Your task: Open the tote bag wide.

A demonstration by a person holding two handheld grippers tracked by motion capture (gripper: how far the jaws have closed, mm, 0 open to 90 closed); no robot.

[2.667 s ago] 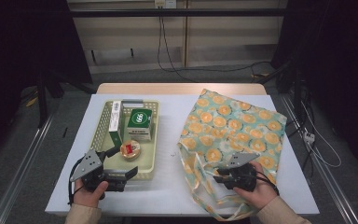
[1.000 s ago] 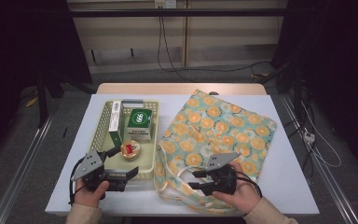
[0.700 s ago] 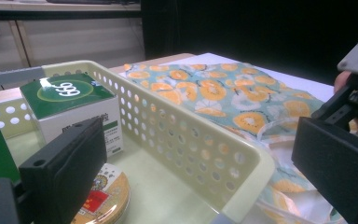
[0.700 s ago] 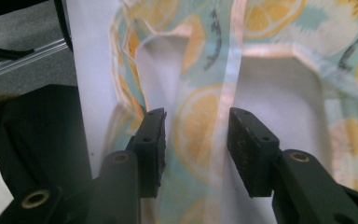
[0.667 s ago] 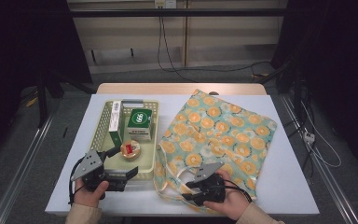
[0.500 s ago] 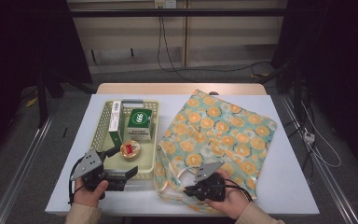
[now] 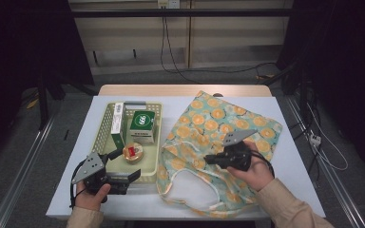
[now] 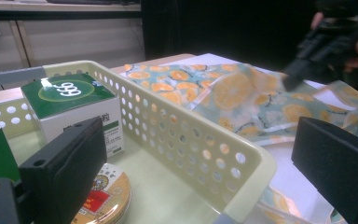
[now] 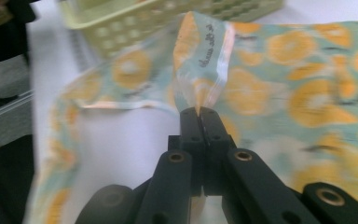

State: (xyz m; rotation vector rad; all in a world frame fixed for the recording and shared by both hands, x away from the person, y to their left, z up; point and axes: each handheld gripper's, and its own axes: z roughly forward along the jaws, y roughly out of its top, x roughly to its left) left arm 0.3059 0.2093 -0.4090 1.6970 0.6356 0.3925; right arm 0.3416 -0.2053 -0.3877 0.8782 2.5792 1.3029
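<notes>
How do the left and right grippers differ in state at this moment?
The left gripper has its jaws wide apart and holds nothing beside the pale yellow perforated plastic basket; the right gripper has its jaws shut on the orange-print fabric tote bag. Both are hand-held, black.

right gripper (image 7: 208,159) has moved: from the bag's right edge 2.7 s ago, left toward the mouth by 1.0 s, low at the near table edge 0.7–0.5 s ago, now back up and right over the middle of the orange-print bag (image 7: 218,128), jaws pinched on a fold of the cloth (image 9: 200,100), lifting it. bag slid left, its near left corner now beside the basket (image 7: 153,176). mouth now gapes, loose handle loop (image 7: 204,207) lying at the near edge
</notes>
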